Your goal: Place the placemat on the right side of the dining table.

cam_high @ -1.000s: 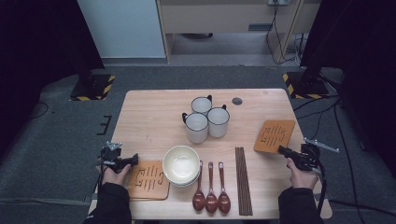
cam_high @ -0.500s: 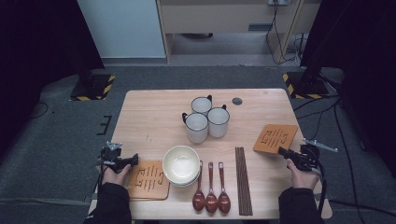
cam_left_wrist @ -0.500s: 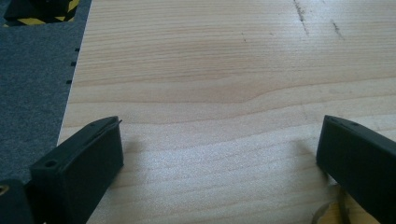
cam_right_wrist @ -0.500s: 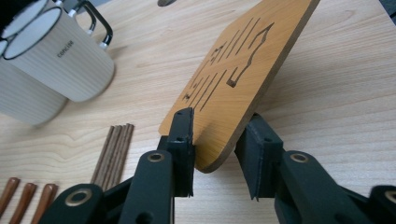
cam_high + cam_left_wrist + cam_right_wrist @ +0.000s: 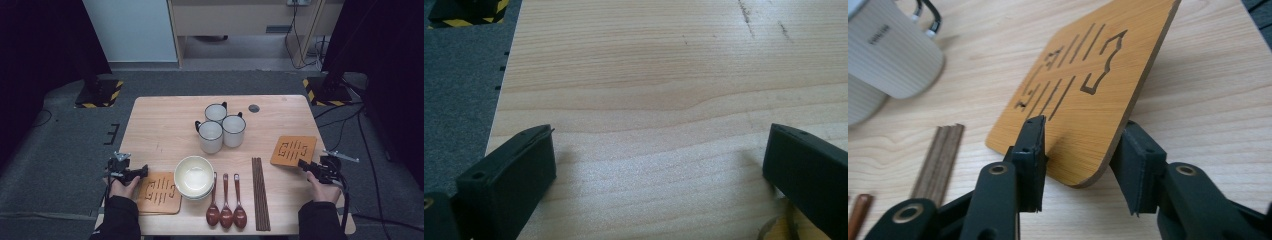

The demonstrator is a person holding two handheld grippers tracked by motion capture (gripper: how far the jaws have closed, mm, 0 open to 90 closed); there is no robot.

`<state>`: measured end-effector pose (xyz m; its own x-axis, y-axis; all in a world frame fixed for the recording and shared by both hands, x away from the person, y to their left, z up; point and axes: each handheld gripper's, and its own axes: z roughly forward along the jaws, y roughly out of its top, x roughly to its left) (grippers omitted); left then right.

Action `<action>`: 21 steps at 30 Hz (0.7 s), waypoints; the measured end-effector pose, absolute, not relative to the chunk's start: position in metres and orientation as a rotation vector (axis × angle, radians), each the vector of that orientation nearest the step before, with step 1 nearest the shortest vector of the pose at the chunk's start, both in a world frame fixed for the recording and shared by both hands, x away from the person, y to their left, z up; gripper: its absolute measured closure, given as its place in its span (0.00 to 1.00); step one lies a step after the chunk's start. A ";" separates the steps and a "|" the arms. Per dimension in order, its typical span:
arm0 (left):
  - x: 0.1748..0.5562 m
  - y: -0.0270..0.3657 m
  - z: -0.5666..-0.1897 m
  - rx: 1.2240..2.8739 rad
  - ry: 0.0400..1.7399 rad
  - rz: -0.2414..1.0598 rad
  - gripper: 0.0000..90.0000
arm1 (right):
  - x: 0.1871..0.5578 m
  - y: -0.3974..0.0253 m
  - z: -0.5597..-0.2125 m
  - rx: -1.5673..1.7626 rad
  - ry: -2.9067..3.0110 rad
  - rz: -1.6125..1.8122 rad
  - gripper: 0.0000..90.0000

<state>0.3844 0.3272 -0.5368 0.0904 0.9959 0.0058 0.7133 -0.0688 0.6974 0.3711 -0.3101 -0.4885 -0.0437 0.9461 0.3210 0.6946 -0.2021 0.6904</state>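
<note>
My right gripper (image 5: 303,164) (image 5: 1083,155) is shut on the near corner of an orange wooden coaster (image 5: 294,150) (image 5: 1088,70) with cut-out slots. One jaw lies on its top face and the other under its edge. The coaster is tilted, its near side raised off the table. My left gripper (image 5: 142,171) (image 5: 659,170) stands open low over bare wood near the table's left edge, with nothing between its jaws. A second orange coaster (image 5: 159,192) (image 5: 780,231) lies flat just to its right.
A stack of cream bowls (image 5: 193,176) sits front centre, with three brown spoons (image 5: 226,202) and a bundle of dark chopsticks (image 5: 260,192) to its right. Three white mugs (image 5: 220,127) (image 5: 888,55) cluster mid-table. A small dark disc (image 5: 254,108) lies at the back of the table (image 5: 160,120).
The right-hand coaster has shifted slightly toward the table's near edge in the right gripper. The left hand and its gripper have stayed put.
</note>
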 end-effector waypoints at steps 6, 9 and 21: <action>0.384 0.327 -0.537 1.840 1.676 0.687 0.00 | 0.373 -0.312 -0.493 1.920 1.744 1.038 0.60; 0.384 0.327 -0.537 1.840 1.676 0.687 0.00 | 0.374 -0.313 -0.497 1.919 1.754 0.989 0.57; 0.384 0.327 -0.537 1.840 1.676 0.687 0.00 | 0.379 -0.319 -0.508 1.913 1.778 0.885 0.51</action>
<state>0.3844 0.3272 -0.5368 0.0909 0.9958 0.0057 0.7135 -0.0691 0.6972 0.3789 -0.3192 -0.5077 0.0004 0.9824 0.1869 0.7416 -0.1257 0.6590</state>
